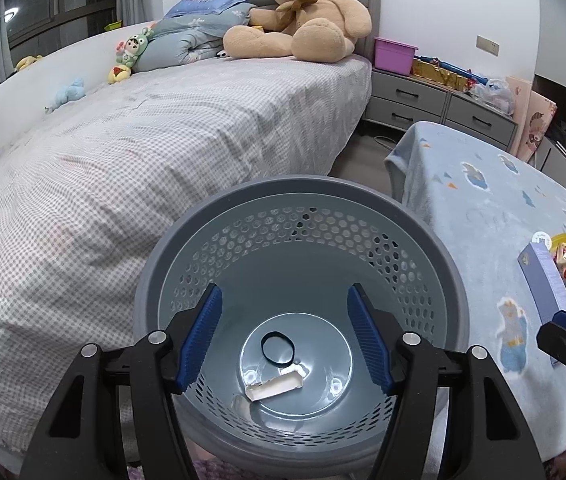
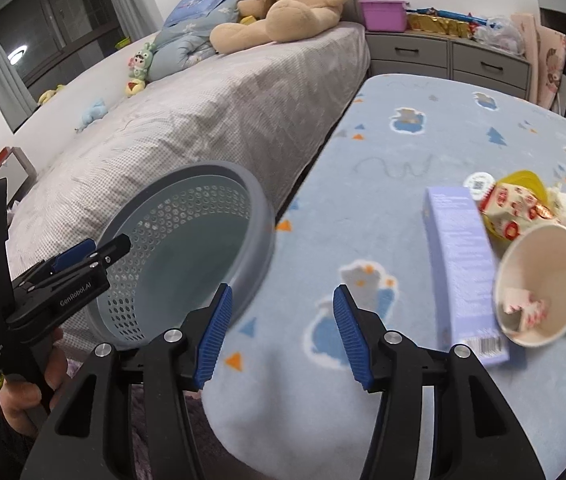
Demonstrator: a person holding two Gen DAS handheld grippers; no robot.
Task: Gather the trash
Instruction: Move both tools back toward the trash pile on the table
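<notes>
I have the left gripper [image 1: 285, 334] poised over the grey perforated bin [image 1: 435, 240], its jaws parted with nothing between them; inside, on the bin's floor, lie a black ring [image 1: 278, 348] and a torn white wrapper [image 1: 275, 387]. The right gripper [image 2: 279, 336] is likewise spread and empty, hanging over the near edge of the table, the bin just to its left.

The remaining trash sits to the right on the blue blanket [image 2: 423, 136] — a lilac carton [image 2: 461, 268] lying flat, a tipped paper cup [image 2: 541, 284] touching its right edge with a scrap inside, and a red-and-white snack wrapper [image 2: 519, 208] over something yellow just behind. I judge the next step is to reach right for one of these; the carton looks simplest if I straddle its narrow width, since the cup may roll or crush; the fleece is soft, so the fingers could snag the pile if I press low.

Beyond, a bed with a checked sheet [image 1: 163, 140], a big teddy bear [image 1: 307, 12] at its head, and grey drawers [image 1: 443, 108] cluttered on top.
</notes>
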